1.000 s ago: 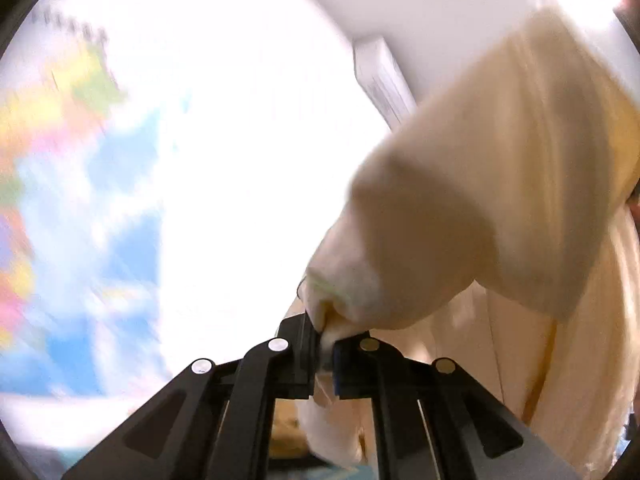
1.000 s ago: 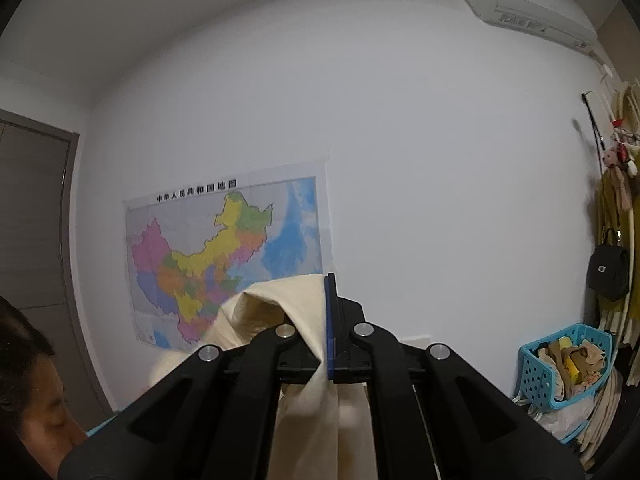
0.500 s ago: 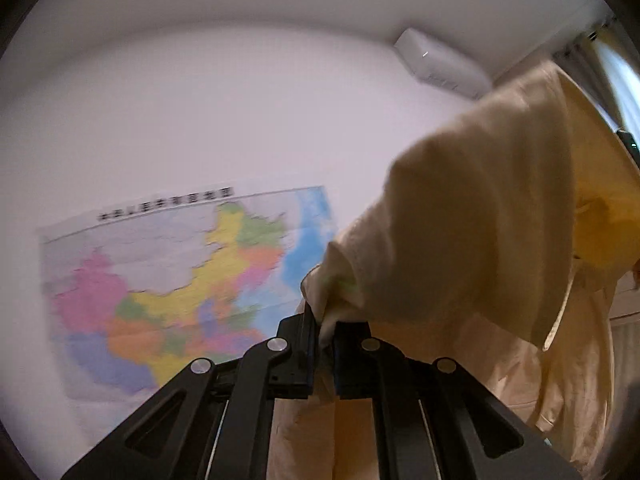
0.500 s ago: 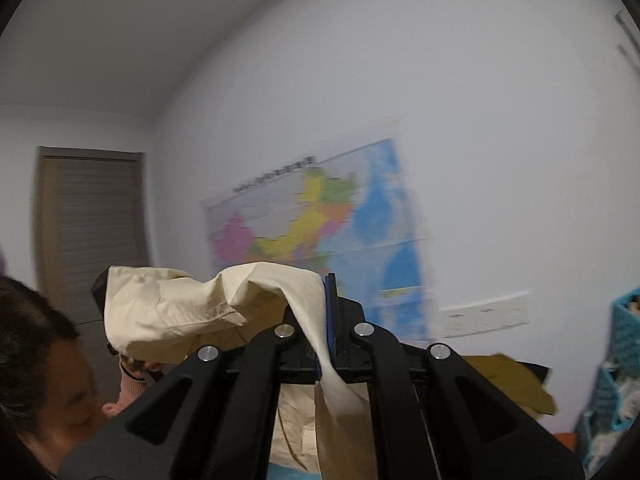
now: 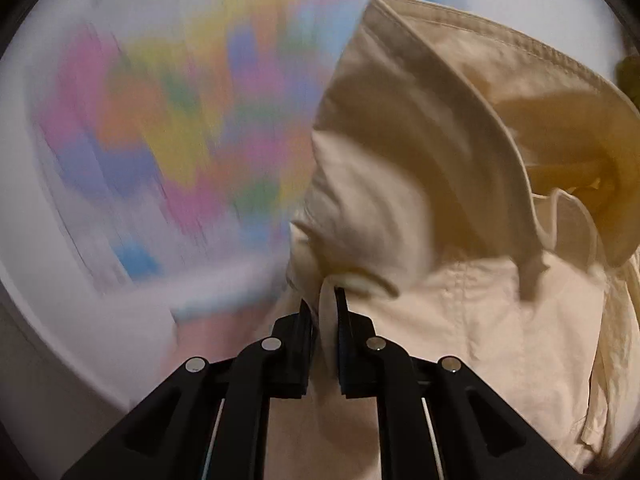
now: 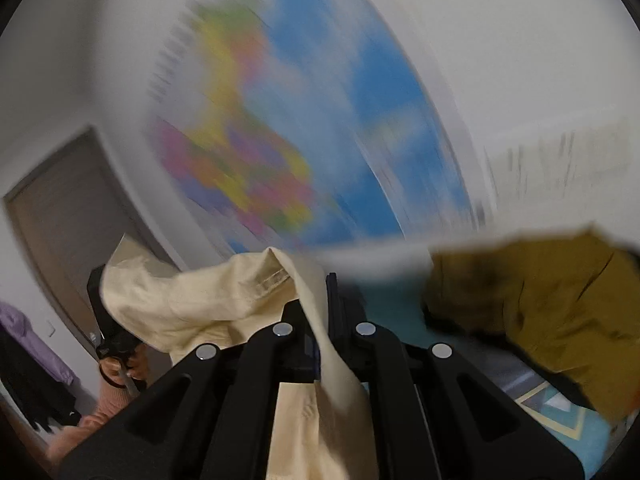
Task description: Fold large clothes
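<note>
The fold looks barely begun: the cream shirt (image 5: pixel 460 208) hangs in the air, pinched in the clenched jaws of both the left gripper (image 5: pixel 323 312) and right gripper (image 6: pixel 320 300), with a mustard garment (image 6: pixel 552 304), blurred, at three o'clock.

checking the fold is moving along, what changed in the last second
Both views swept down the wall: the map now fills them, and a mustard garment on a teal surface has come into view. The left gripper has just been opening slightly, cream garment between its jaws. The right gripper stays shut on it.
</note>
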The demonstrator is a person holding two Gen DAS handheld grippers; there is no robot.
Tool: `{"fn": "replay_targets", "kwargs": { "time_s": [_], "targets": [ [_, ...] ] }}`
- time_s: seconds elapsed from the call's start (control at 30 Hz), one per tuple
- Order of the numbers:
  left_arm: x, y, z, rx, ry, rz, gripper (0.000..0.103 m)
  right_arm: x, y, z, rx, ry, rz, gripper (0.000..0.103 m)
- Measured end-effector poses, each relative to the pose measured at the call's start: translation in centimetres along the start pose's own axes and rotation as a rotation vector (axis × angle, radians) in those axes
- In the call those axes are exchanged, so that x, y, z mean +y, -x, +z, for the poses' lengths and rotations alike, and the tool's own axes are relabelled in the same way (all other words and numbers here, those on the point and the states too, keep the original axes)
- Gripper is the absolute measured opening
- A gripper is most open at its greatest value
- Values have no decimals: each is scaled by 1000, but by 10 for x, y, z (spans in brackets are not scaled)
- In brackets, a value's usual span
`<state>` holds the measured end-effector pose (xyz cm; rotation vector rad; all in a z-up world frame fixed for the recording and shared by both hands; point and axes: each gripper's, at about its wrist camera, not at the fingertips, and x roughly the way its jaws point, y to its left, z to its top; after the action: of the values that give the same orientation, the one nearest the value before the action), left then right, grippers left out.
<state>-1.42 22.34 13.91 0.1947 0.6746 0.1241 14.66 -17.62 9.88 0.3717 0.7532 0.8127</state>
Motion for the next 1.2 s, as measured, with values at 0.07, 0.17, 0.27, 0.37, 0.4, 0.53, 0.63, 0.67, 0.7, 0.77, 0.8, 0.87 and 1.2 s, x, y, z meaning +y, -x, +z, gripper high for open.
{"fn": "replay_targets", "kwargs": {
  "time_s": [0.07, 0.17, 0.27, 0.37, 0.4, 0.53, 0.63, 0.67, 0.7, 0.77, 0.8, 0.87, 1.2],
  "targets": [
    [-9, -73, -22, 134, 0, 24, 7, -42, -62, -11, 105, -75, -47, 3],
    [-12, -163, -55, 306, 44, -14, 5, -88, -126, -29, 219, -146, -145, 3],
    [-10, -200, -63, 351, 60, -12, 4, -112, -150, -36, 248, -168, -244, 9],
    [4, -207, -56, 362, 66, -35, 14, -97, -144, -33, 247, -50, -325, 30],
    [11, -209, -50, 365, 61, -46, 24, -86, -141, -32, 241, 15, -361, 41],
    [6, -204, -42, 319, -21, -69, 60, -28, -135, -40, 178, 317, -457, 77],
    [6, -213, -39, 357, -45, -97, 63, -7, -164, -54, 249, 455, -520, 77],
    [4, -219, -40, 381, -49, -133, 63, -6, -176, -60, 282, 487, -544, 77],
    [4, -224, -40, 393, -55, -160, 63, -7, -183, -63, 306, 507, -560, 77],
    [1, -229, -42, 395, -70, -190, 62, -14, -207, -70, 359, 540, -602, 74],
    [1, -232, -43, 402, -69, -198, 55, -21, -218, -69, 379, 550, -633, 66],
    [4, -239, -46, 427, -59, -173, 31, -33, -235, -69, 426, 553, -692, 26],
    [26, -238, -32, 394, 80, -247, 10, 14, -164, 23, 132, 393, -549, 1]
  ]
}}
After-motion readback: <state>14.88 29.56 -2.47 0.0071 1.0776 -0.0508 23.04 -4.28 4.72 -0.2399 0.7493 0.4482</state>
